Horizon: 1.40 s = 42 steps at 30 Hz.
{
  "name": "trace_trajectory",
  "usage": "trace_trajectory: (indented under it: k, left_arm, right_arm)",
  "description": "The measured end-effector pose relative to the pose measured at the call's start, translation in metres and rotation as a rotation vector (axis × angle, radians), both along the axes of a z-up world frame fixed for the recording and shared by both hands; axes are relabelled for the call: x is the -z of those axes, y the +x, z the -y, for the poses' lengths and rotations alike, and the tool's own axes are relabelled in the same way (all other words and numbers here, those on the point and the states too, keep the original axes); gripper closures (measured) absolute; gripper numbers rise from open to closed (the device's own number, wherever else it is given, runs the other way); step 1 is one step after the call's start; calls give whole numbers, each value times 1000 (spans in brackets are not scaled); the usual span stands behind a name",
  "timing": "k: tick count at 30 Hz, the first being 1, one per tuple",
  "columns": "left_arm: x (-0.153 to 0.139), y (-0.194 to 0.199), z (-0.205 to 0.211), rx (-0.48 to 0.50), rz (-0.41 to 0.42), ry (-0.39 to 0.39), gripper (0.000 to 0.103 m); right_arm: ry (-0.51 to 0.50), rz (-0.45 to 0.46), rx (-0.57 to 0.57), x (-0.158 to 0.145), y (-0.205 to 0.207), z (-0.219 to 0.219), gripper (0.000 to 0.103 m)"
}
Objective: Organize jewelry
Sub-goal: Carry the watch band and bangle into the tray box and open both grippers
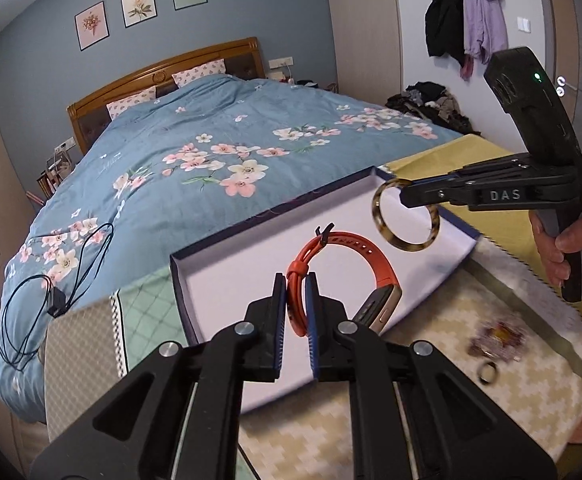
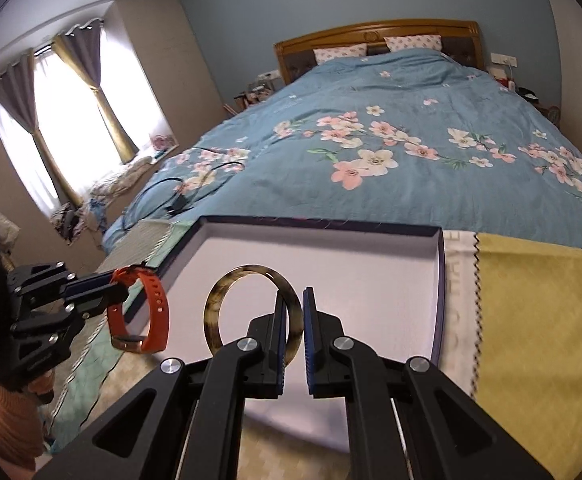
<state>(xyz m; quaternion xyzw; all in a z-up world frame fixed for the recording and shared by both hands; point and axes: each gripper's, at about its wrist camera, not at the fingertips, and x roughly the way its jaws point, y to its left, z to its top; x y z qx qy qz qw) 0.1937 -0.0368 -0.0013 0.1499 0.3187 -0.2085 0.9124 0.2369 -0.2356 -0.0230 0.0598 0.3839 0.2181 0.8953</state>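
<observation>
My left gripper (image 1: 296,304) is pinching the orange silicone wristband (image 1: 343,272) mid-frame; my right gripper (image 2: 293,320) is clamping the tortoiseshell bangle (image 2: 251,312), both hovering over the open white-lined box (image 2: 371,280), thin-edge grips risking slips

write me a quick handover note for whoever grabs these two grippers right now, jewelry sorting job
Left gripper: shut on the orange wristband, held in the air at the box's near left edge.
Right gripper: shut on the tortoiseshell bangle, held in the air over the open box.
Box: white inside, nothing seen lying in it; it sits on the cloths at the foot of the bed.
Still out: a small ring and a blurred brooch-like piece on the patterned mat.
Done: both pieces picked up.
Left: set both into the box, then fetch the ring and the other piece.
</observation>
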Motion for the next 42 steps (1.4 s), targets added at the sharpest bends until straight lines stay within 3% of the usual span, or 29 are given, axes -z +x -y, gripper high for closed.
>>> trace_trajectory:
  k: [10,23,28,30,32,35,37,42]
  left_arm:
    - [26,79,10,-5,-66,61,93]
    - [61,154,21,14,-144,166,94]
    - [65,165,24,-8,-147,187,91]
    - [63,165,23,-23,-139,178,90]
    - [56,163,20,-63,-99,170,80]
    - [41,147,11,-92,-49,107,79]
    - [29,133,4,-107,-8,72,69]
    - [5,74,-13,-96,68,-13,66]
  right_arm:
    - [-41,-87,80,29,65,-12,97]
    - [-67,-204,148,47,99,-18,95]
    - [-47,-208,173,47,98,-14,82]
    - [-42,-190,171,44,94,-12,75]
    - [-30,-163,164,38,85,-9,74]
    - [-16,-92,117,22,60,-6,70]
    - [2,-44,60,10,36,-2,60]
    - [-42,45,-54,-7,-24,2,58]
